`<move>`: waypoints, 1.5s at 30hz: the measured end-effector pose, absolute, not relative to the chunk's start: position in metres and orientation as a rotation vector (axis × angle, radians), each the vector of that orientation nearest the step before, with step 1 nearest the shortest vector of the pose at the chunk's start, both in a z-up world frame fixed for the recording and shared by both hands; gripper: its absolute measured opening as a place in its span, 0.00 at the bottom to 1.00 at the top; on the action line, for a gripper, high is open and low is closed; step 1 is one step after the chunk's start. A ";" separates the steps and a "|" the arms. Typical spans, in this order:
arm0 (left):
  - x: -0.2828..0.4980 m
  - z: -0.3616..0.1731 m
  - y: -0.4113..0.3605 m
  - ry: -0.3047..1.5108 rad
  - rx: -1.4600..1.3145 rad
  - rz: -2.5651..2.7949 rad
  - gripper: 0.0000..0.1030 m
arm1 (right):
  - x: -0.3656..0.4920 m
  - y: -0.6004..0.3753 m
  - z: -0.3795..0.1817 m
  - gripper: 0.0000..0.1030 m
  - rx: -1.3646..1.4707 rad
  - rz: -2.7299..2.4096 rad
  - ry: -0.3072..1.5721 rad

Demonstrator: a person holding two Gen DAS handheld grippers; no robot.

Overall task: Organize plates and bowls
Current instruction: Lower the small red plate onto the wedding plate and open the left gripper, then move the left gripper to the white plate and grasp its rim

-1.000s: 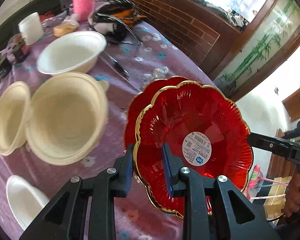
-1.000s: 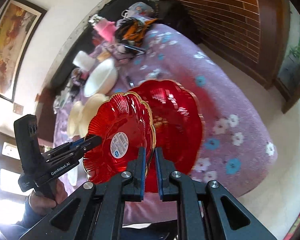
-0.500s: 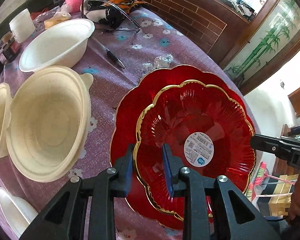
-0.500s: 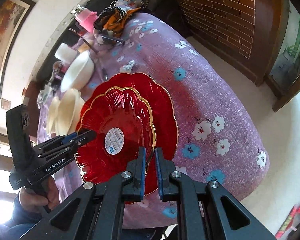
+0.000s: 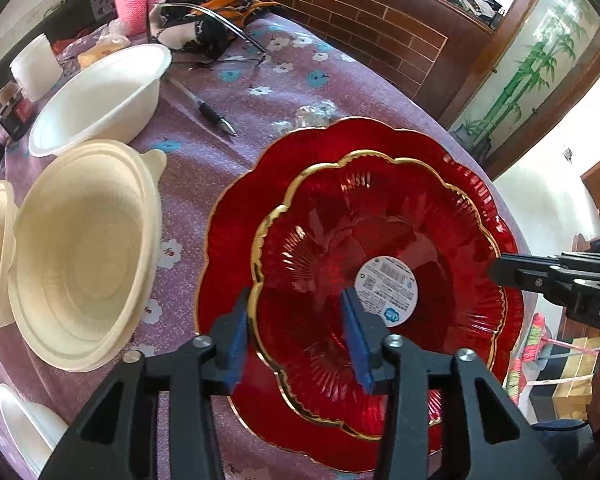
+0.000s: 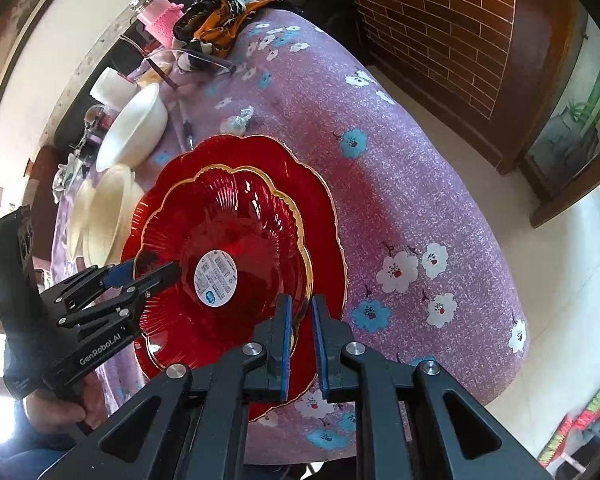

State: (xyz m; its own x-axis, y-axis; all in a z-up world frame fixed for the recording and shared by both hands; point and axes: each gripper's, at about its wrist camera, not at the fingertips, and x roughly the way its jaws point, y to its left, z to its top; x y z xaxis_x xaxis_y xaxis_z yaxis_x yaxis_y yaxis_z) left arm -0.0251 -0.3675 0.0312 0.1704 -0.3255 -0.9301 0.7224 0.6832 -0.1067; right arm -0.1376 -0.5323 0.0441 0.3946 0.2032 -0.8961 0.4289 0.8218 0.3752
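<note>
Stacked red plates (image 5: 380, 208) are occupying the cloth's (image 5: 204, 168) near edge; cream bowls (image 5: 80, 248) are crowding nine o'clock, a pen (image 5: 204, 108) is lying at eleven, bare cloth is opening between.

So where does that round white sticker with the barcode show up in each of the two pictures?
Left wrist view: the round white barcode sticker sits right of centre, in the middle of the smaller gold-rimmed red glass plate, just right of the left gripper.
Right wrist view: the sticker lies left of centre, beside the left gripper.
Shared landmark: the white foam bowl beyond the plates.
</note>
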 end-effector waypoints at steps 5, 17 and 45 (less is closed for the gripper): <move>-0.033 0.031 -0.372 1.176 0.429 -0.792 0.58 | -0.137 -0.528 0.046 0.14 0.599 -0.160 1.182; -0.044 0.043 -0.368 1.138 0.446 -0.825 0.74 | -0.144 -0.516 0.060 0.30 0.549 -0.192 1.146; -0.040 0.118 -0.147 0.906 0.145 -0.590 0.75 | -0.113 -0.362 0.091 0.30 0.326 0.023 1.061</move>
